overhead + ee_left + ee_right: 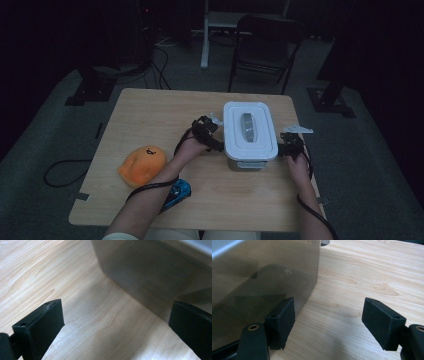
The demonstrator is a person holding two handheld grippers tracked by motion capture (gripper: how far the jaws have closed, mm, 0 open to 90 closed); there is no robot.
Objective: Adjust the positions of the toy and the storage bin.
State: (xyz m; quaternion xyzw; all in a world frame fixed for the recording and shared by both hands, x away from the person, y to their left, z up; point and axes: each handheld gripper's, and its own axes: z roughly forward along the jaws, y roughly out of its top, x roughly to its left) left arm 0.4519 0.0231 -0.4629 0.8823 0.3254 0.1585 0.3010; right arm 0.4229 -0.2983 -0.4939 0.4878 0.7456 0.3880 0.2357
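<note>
Tools sit on either side of the lidded box [249, 134], one at each long wall. The left tool [216, 135] is at the box's left side in the high view, its jaws spread wide with nothing between them but bare wood; in the left gripper view the box's grey translucent wall [150, 272] stands just ahead and to the right, and the right-hand jaw lies close beside its lower edge, though whether it touches cannot be told. The right tool [283, 149] is at the box's right side, near the front corner. Its jaws are also apart and grip nothing: in the right gripper view the left-hand jaw sits against or just beside the box wall [262, 277], while the other jaw stands well clear over the wood.

The box stands upright on the desk [150, 115], right of the middle, with its white lid [248, 127] on and a grey handle [247, 125] lying flat in the lid's recess. The person's left hand [192, 146] and right hand [299, 165] hold the tools, forearms coming in from the near edge.

Farther left on the desk lies an orange plush toy [142, 165], well apart from the box. A blue toy car [178, 192] lies near the front edge, partly under the left forearm. Beyond the desk a dark folding chair [265, 45] stands on the floor.
</note>
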